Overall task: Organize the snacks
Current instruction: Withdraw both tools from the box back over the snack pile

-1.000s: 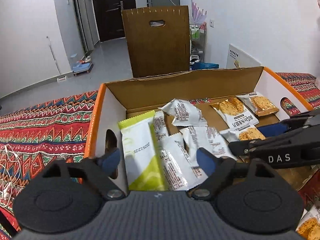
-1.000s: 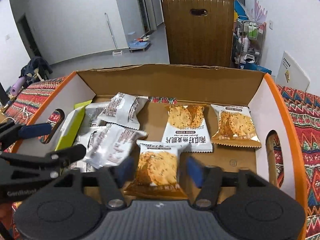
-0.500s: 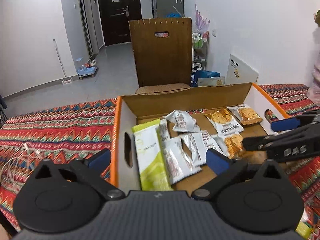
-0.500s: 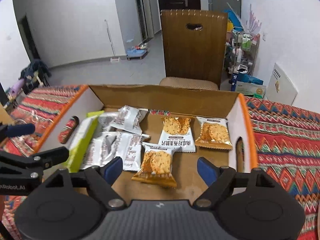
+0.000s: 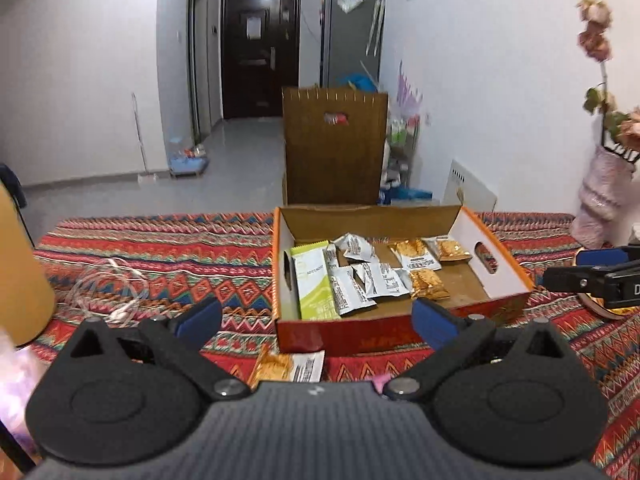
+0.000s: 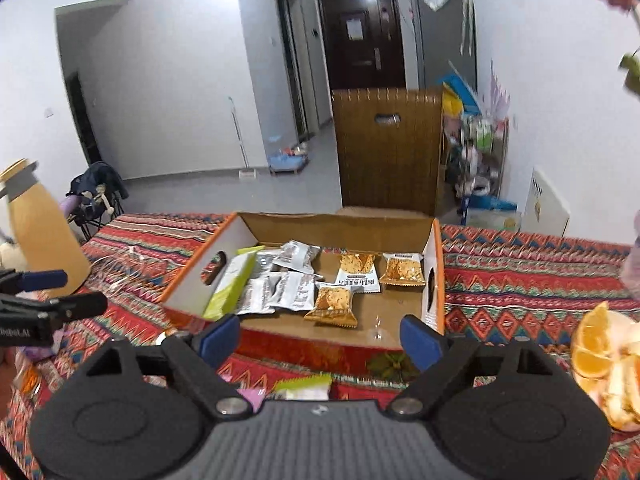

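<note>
An orange-rimmed cardboard box (image 5: 506,268) (image 6: 436,248) sits on the patterned tablecloth. It holds a green bar (image 5: 314,284) (image 6: 230,284), several silver packets (image 5: 368,280) (image 6: 288,290) and three gold cracker packets (image 5: 428,283) (image 6: 334,304). My left gripper (image 5: 316,318) is open and empty, pulled back in front of the box. My right gripper (image 6: 320,334) is open and empty, also in front of the box. A gold and white packet (image 5: 290,366) lies on the cloth below the left gripper. A green and white packet (image 6: 304,386) lies under the right gripper.
A tan lamp or jug (image 6: 44,236) stands at the left. A coiled white cable (image 5: 104,288) lies on the cloth. Orange slices (image 6: 600,356) sit at the right. A pink vase with flowers (image 5: 604,192) stands far right. A wooden chair (image 5: 334,152) is behind the table.
Both grippers have pulled back and up, away from the box. The right gripper has opened wider, leaving the gold cracker packet lying in the box.
</note>
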Demonstrator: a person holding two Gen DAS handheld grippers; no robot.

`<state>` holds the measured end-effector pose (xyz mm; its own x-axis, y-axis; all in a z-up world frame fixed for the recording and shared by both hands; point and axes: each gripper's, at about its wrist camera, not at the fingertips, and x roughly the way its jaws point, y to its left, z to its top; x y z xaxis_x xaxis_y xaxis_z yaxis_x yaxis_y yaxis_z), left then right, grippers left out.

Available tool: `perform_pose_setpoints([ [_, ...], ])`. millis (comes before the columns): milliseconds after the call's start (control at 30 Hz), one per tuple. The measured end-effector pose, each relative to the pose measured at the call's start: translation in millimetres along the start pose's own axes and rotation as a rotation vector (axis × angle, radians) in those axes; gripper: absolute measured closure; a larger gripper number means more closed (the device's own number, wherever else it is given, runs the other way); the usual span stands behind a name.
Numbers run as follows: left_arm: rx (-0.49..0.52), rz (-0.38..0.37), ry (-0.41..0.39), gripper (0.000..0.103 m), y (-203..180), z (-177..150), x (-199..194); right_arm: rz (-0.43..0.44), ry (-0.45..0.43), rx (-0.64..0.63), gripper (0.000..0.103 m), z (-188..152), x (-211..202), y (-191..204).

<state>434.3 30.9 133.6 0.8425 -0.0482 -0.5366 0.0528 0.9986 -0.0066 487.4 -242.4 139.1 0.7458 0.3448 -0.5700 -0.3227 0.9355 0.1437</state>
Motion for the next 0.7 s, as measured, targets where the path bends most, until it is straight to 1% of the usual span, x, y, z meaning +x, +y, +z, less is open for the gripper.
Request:
perform_pose_setpoints([
  [67, 0.004, -0.009, -0.033, 0.000, -0.8, -10.7, -24.9, 0.001, -0.028, -0.015, 0.014, -11.2, -21.4, 5.8],
  [233, -0.017, -0.061, -0.109, 0.000, 3.3, -44.3, -85.4, 0.025, -0.081, -0.049, 0.013, -46.8, -69.8, 19.0],
  [333, -0.027, -0.066, -0.130, 0.000, 6.2, -68.9, -113.0, 0.019, -0.114, -0.071, 0.012, -73.4, -95.5, 29.1],
  [400, -0.040, -0.073, -0.146, 0.000, 9.6, -88.2, -131.6, 0.021, -0.139, -0.084, 0.009, -93.7, -113.6, 36.6],
  [500, -0.071, -0.130, -0.154, 0.000, 16.2, -119.8, -152.6, 0.002, -0.168, -0.115, 0.007, -125.2, -136.6, 48.4],
  [533, -0.076, -0.152, -0.145, 0.000, 16.5, -132.1, -158.2, -0.006, -0.174, -0.127, 0.007, -134.5, -141.7, 52.7],
  [633, -0.084, -0.148, -0.135, 0.000, 14.3, -164.4, -173.6, -0.016, -0.200, -0.144, 0.006, -164.8, -158.4, 63.2],
  [700, -0.094, -0.129, -0.133, 0.000, 14.3, -179.8, -181.6, -0.014, -0.205, -0.138, 0.005, -184.7, -166.5, 69.4],
])
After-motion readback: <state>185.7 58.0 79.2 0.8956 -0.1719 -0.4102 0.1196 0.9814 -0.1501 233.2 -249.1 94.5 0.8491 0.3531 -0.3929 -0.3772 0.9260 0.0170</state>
